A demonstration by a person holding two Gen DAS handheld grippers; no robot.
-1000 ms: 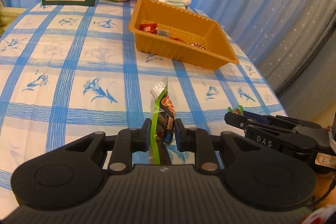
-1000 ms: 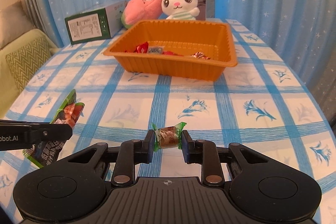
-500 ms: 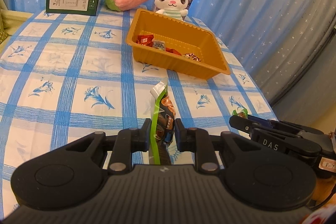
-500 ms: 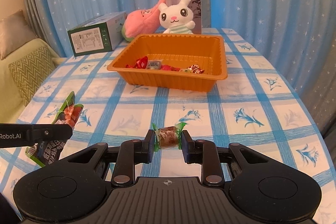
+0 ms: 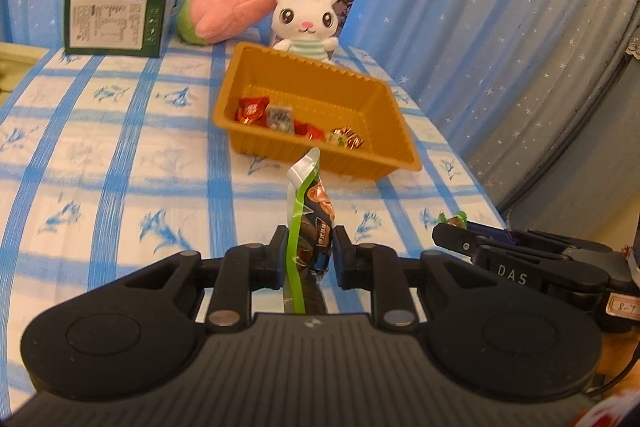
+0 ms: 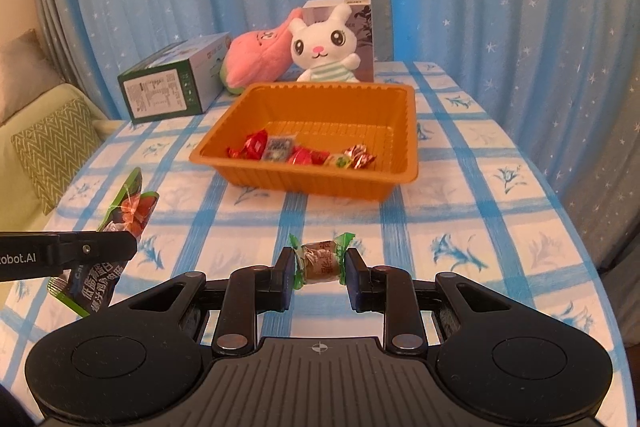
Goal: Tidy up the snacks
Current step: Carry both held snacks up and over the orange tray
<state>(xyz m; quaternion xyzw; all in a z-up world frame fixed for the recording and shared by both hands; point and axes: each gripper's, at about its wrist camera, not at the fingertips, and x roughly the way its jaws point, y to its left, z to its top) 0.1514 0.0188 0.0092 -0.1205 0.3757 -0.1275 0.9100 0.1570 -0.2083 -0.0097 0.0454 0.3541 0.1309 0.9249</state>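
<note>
A tall snack packet [image 5: 306, 223] is pinched edge-on in the left hand-held gripper [image 5: 308, 259], a wrapped candy [image 6: 320, 263] end-to-end in the right hand-held gripper [image 6: 318, 269]. If released short of the far orange tray [image 6: 404, 179], either would be dropped onto the bench [image 6: 480, 227].

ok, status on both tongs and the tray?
Left tongs shut on green-edged foil snack packet. Right tongs shut on green-twist wrapped candy. Orange plastic tray ahead, holding several candies. Path unobstructed.

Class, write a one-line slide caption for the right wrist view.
Right gripper holds a wrapped candy before the orange tray.
</note>
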